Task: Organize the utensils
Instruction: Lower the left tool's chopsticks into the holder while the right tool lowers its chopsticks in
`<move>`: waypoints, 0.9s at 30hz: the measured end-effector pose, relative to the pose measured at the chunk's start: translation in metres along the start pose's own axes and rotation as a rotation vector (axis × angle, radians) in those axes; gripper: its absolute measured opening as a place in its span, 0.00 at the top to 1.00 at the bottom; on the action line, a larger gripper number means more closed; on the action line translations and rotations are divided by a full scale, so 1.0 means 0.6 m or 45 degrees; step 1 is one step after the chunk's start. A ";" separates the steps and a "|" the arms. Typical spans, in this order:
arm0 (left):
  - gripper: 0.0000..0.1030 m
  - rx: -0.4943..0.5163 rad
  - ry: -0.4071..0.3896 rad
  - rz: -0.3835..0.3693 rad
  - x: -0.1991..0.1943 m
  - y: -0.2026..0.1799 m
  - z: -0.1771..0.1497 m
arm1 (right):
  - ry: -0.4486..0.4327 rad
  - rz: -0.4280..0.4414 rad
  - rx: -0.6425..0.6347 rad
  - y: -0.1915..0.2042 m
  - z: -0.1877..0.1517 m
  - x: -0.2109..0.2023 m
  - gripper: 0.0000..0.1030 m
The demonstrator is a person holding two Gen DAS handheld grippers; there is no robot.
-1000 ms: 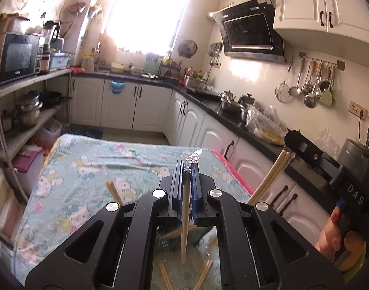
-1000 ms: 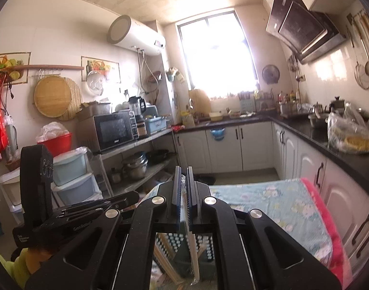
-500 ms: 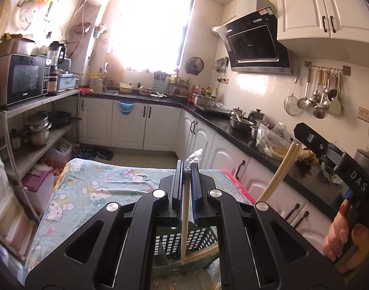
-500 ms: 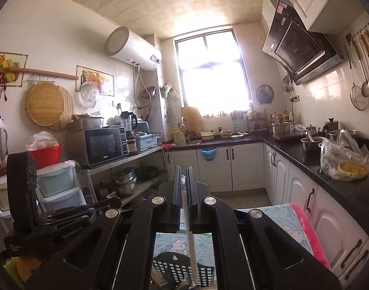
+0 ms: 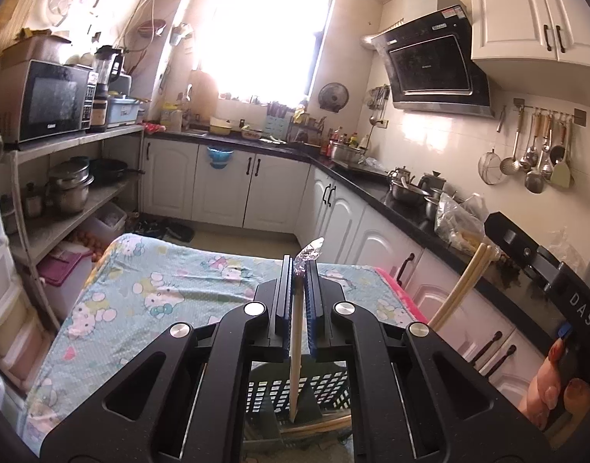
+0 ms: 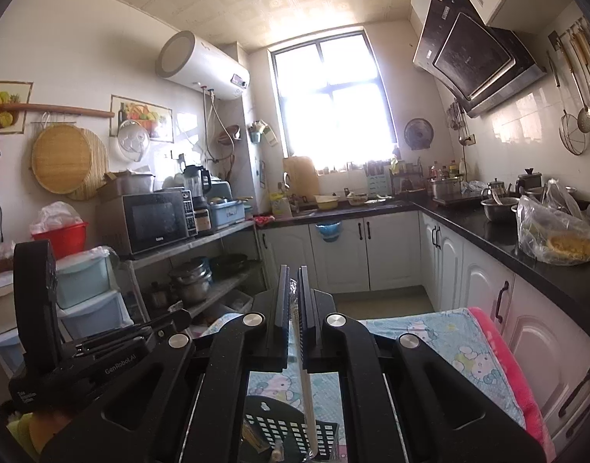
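Black basket (image 5: 322, 389) below both tools; open tablecloth (image 5: 171, 281) beyond.

Black basket (image 5: 326, 386); pale-blue cartoon-cat tablecloth (image 5: 160, 281); pink blanket edge (image 6: 503, 355)

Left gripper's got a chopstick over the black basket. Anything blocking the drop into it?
Nothing visible does. The chopstick hangs upright from the left gripper, its tip over the open black basket. A chopstick already lying inside sits below, off to the side.
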State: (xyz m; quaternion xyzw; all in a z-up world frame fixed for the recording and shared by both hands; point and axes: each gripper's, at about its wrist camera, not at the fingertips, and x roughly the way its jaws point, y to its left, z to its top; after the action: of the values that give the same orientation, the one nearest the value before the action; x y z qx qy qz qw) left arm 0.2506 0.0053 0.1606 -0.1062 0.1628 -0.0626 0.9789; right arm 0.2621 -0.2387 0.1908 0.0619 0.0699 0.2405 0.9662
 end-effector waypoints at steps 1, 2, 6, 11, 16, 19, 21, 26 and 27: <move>0.97 -0.005 0.004 -0.001 0.005 0.002 -0.003 | 0.004 -0.002 0.000 -0.001 -0.003 0.003 0.96; 0.97 -0.011 0.006 -0.001 0.008 0.004 -0.006 | 0.011 -0.011 0.001 -0.002 -0.008 0.007 0.96; 0.97 -0.025 0.022 -0.003 0.023 0.008 -0.019 | 0.037 -0.043 -0.003 -0.006 -0.027 0.018 0.96; 0.97 -0.042 0.055 -0.022 0.040 0.006 -0.036 | 0.065 -0.060 0.007 -0.013 -0.045 0.024 0.96; 0.97 -0.038 0.076 -0.043 0.047 0.002 -0.055 | 0.086 -0.069 0.020 -0.014 -0.061 0.020 0.96; 0.97 -0.035 0.098 -0.045 0.051 0.002 -0.066 | 0.104 -0.070 0.031 -0.013 -0.073 0.019 0.96; 0.97 -0.037 0.108 -0.047 0.051 0.004 -0.072 | 0.111 -0.071 0.045 -0.016 -0.079 0.016 0.96; 0.97 -0.051 0.135 -0.047 0.052 0.011 -0.087 | 0.150 -0.075 0.091 -0.023 -0.098 0.011 0.95; 0.97 -0.054 0.143 -0.047 0.052 0.012 -0.091 | 0.158 -0.076 0.098 -0.025 -0.101 0.010 0.95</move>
State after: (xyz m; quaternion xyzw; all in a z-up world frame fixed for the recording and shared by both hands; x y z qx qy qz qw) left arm 0.2628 -0.0027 0.0991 -0.1262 0.2167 -0.0830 0.9645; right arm 0.2643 -0.2438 0.1282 0.0819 0.1405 0.2120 0.9636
